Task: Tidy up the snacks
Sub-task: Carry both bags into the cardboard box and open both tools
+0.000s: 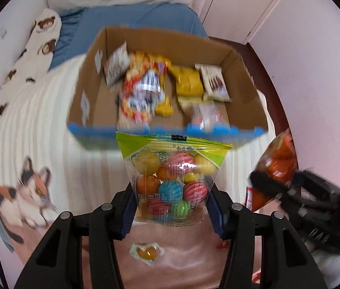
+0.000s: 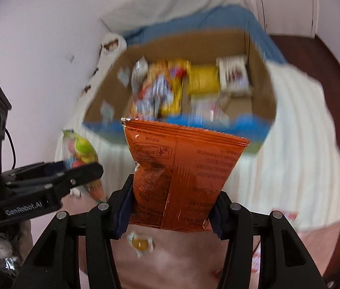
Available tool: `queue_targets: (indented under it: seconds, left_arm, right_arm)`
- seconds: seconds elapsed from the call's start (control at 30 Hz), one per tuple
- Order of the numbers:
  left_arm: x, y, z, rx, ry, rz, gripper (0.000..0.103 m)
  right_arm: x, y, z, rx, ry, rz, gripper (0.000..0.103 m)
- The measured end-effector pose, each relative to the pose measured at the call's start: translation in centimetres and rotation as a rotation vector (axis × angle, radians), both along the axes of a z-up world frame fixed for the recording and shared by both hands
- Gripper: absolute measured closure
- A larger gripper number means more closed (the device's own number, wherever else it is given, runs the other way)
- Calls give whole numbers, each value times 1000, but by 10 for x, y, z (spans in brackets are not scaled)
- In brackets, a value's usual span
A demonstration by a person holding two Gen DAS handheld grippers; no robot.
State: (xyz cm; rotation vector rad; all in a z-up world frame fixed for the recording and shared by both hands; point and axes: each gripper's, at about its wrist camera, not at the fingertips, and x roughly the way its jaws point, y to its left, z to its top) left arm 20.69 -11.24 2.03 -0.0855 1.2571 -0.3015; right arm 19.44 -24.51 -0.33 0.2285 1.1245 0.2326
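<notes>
My left gripper (image 1: pixel 171 213) is shut on a clear bag of coloured candy balls (image 1: pixel 173 178) with a green top, held up in front of the cardboard box (image 1: pixel 90 77). My right gripper (image 2: pixel 172 214) is shut on an orange snack bag (image 2: pixel 182 175), also lifted before the same box (image 2: pixel 261 91). Each gripper shows in the other's view: the right one (image 1: pixel 280 190) with its orange bag (image 1: pixel 278 166) at the right, the left one (image 2: pixel 83 168) with the candy bag (image 2: pixel 80 151) at the left. Several snack packets (image 1: pixel 145 84) lie inside the box.
The box sits on a bed with a white ribbed blanket (image 1: pixel 49 125) and a blue sheet (image 1: pixel 112 21). A small wrapped yellow sweet (image 1: pixel 145 252) lies on the pink cover below. A cat print (image 1: pixel 25 197) and a bear-patterned pillow (image 1: pixel 35 43) are at the left.
</notes>
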Motion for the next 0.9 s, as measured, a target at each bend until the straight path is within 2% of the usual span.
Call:
queue_targets:
  seconds: [0.17, 0.37, 0.57, 0.63, 0.7, 0.8, 0.83, 0.9]
  left_arm:
    - [52, 12, -1, 58, 6, 10, 54]
    - [109, 28, -24, 129, 74, 40, 54]
    - [142, 36, -64, 195, 187, 53, 54]
    - [148, 36, -78, 220, 237, 46, 53]
    - [150, 36, -85, 230, 257, 43, 51]
    - [151, 37, -89, 235, 251, 56, 31]
    - [151, 39, -89, 217, 250, 65, 28]
    - [151, 40, -89, 198, 250, 78, 28]
  right_arm:
    - [63, -17, 27, -75, 8, -24, 47]
    - [117, -30, 16, -166, 109, -37, 47]
    - [148, -33, -19, -217, 244, -18, 47]
    - [155, -34, -30, -242, 297, -24, 40]
    - [160, -33, -36, -270, 316, -20, 14]
    - [159, -34, -38, -279, 327, -29, 11]
    - [159, -34, -39, -282, 331, -32, 10]
    - [158, -34, -38, -283, 328, -33, 7]
